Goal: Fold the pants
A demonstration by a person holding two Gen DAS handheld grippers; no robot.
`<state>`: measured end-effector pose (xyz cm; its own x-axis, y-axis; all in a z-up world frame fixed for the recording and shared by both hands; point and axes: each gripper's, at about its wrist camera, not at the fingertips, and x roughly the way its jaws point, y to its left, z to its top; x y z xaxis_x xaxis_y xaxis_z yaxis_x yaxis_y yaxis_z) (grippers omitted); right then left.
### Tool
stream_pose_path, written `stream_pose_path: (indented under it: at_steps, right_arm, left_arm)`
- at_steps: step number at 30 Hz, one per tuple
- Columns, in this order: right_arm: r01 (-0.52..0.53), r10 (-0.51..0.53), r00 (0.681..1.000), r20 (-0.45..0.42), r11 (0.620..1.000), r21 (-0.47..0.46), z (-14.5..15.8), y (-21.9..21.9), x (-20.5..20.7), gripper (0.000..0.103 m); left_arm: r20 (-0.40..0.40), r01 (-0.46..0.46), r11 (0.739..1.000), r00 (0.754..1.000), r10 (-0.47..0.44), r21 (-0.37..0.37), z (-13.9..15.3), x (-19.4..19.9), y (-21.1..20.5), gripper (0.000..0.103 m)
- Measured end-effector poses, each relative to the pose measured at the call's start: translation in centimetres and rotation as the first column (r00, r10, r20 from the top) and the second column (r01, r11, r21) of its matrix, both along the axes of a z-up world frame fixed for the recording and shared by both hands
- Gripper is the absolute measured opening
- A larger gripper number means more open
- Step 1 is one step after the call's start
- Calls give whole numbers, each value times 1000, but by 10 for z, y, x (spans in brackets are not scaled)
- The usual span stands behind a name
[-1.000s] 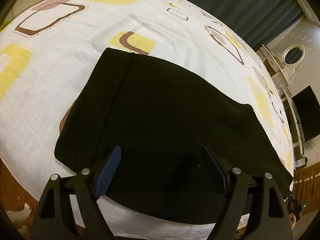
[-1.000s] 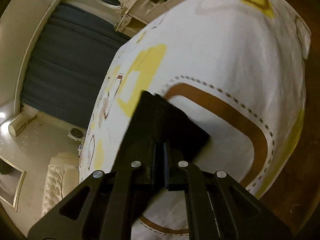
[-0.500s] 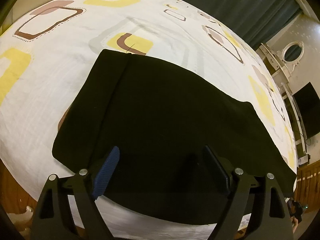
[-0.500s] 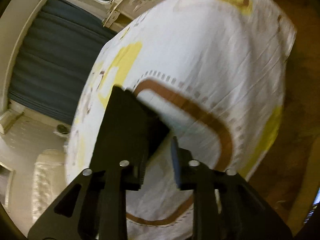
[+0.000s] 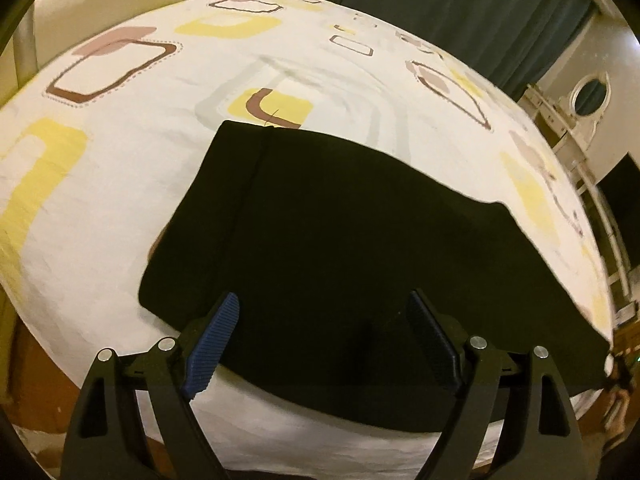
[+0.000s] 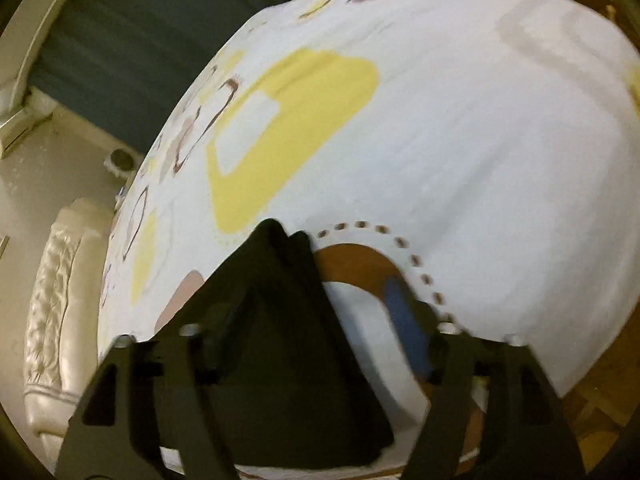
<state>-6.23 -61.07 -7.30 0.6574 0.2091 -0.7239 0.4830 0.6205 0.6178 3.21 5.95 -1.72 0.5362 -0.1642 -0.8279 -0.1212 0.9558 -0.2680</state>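
Observation:
The black pants (image 5: 340, 248) lie folded flat on the bed, seen whole in the left wrist view. My left gripper (image 5: 324, 320) hovers open over their near edge, blue pads wide apart, nothing between them. In the right wrist view, which is blurred, a corner of the pants (image 6: 280, 312) lies on the sheet. My right gripper (image 6: 320, 320) is over that corner with its jaws opening. The cloth lies between and under them, and no pad presses on it. Its blue right pad (image 6: 404, 320) stands clear of the cloth.
The bed sheet (image 5: 120, 168) is white with yellow and brown shapes. A dark curtain (image 5: 460, 4) and a dresser with an oval mirror (image 5: 588, 96) stand beyond the bed. A padded headboard (image 6: 56, 304) and wooden floor (image 6: 600, 396) border the bed.
My right gripper was shut on the pants' corner, then opened and let it go while swinging sideways and rolling. The left gripper barely moved and stayed open.

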Motion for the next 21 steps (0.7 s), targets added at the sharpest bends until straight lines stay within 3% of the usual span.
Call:
stream_pose_path:
  at_steps: [1, 3, 5, 8, 10, 12, 15, 17, 19, 21]
  right_arm:
    - [-75, 75, 997, 2, 997, 16, 1, 9, 8, 66]
    - [-167, 161, 984, -74, 981, -95, 5, 28, 21, 40]
    - [-231, 218, 970, -107, 964, -128, 10, 43, 31, 19]
    - [-217, 190, 973, -132, 946, -240, 33, 44, 35, 16]
    - [-175, 160, 984, -74, 939, -295, 58, 36, 32, 15]
    - [-147, 129, 989, -75, 935, -323, 58, 28, 31, 14]
    - [-175, 117, 972, -204, 939, -296, 14, 21, 33, 13]
    - [-141, 99, 980, -173, 958, -249, 5, 17, 27, 15]
    - [-87, 71, 991, -114, 987, -137, 4, 1, 15, 20]
    - [-54, 46, 995, -84, 994, -92, 11, -13, -1, 32]
  left_arm:
    - [-3, -1, 1000, 1000, 1, 9, 0, 0, 0, 84]
    - [-12, -12, 1000, 1000, 12, 11, -3, 2, 0, 84]
    - [-20, -20, 1000, 1000, 20, 5, -4, 4, -1, 84]
    - [-28, -21, 1000, 999, 21, 6, -4, 9, -7, 84]
    - [-24, -14, 1000, 1000, 14, 15, -2, 11, -13, 84]
    - [-19, -2, 1000, 1000, 3, 18, -1, 12, -18, 84]
    - [-15, 12, 1000, 1000, -12, 24, -3, 12, -24, 84]
    - [-22, 21, 999, 1000, -20, 32, -6, 13, -27, 84]
    - [-34, 24, 999, 999, -23, 34, -9, 13, -29, 84]
    - [-34, 27, 999, 999, -26, 34, -9, 13, -29, 84]
